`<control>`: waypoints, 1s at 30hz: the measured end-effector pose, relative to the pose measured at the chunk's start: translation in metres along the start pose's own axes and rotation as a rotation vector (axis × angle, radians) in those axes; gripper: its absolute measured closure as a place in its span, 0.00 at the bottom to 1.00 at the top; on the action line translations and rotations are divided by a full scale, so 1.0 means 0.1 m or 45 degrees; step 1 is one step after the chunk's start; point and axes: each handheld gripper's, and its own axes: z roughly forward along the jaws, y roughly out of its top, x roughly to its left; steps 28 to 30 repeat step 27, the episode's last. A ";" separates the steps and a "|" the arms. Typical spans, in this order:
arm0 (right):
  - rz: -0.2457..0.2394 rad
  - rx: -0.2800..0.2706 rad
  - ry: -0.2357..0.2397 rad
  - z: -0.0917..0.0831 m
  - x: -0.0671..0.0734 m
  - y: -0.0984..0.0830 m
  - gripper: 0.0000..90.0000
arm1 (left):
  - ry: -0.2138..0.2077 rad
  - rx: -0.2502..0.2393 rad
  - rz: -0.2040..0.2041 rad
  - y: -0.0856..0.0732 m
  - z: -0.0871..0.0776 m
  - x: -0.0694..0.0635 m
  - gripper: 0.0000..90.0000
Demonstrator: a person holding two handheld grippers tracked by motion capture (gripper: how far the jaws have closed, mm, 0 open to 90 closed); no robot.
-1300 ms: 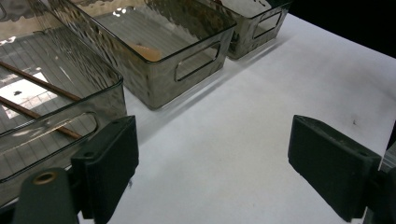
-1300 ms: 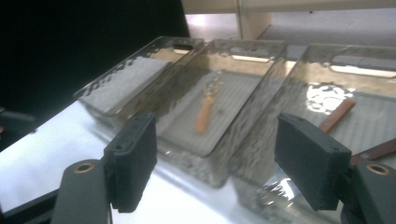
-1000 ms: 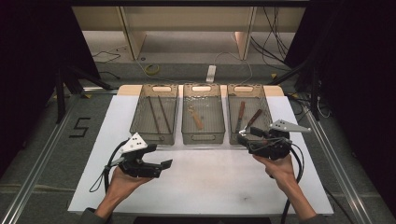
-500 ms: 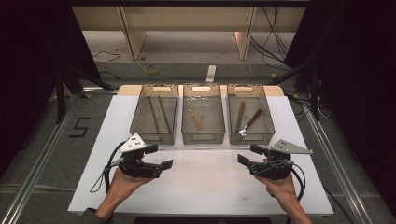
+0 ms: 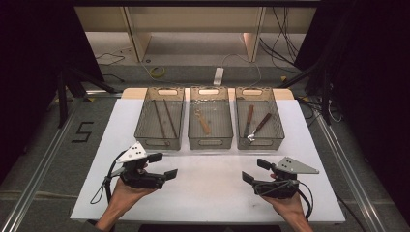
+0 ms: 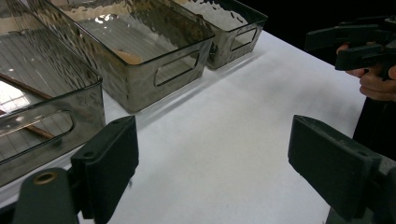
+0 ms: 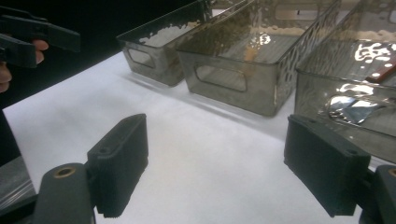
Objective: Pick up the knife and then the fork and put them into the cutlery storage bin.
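Showing chopsticks in left bin: high view.

A single legible mark: the numeral "5", laid out in dark strokes on the grey floor left of the white table, seen from the high view. No other lettering, label or brand legible on the bins, the tools or the handheld devices.

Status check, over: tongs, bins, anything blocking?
Left tongs open, empty. Right tongs open, empty, jaws just opened. Three bins: chopsticks, wooden utensil, two brown-handled utensils. Nothing blocking.
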 end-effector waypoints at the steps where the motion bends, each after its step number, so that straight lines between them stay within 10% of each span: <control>1: 0.002 -0.004 -0.002 0.00 0.00 0.00 0.25 | -0.001 0.001 -0.003 -0.01 0.00 0.00 0.18; 30: -0.009 -0.023 -0.027 -0.03 0.00 0.01 0.22 | -0.007 -0.001 0.010 -0.02 0.01 -0.03 0.18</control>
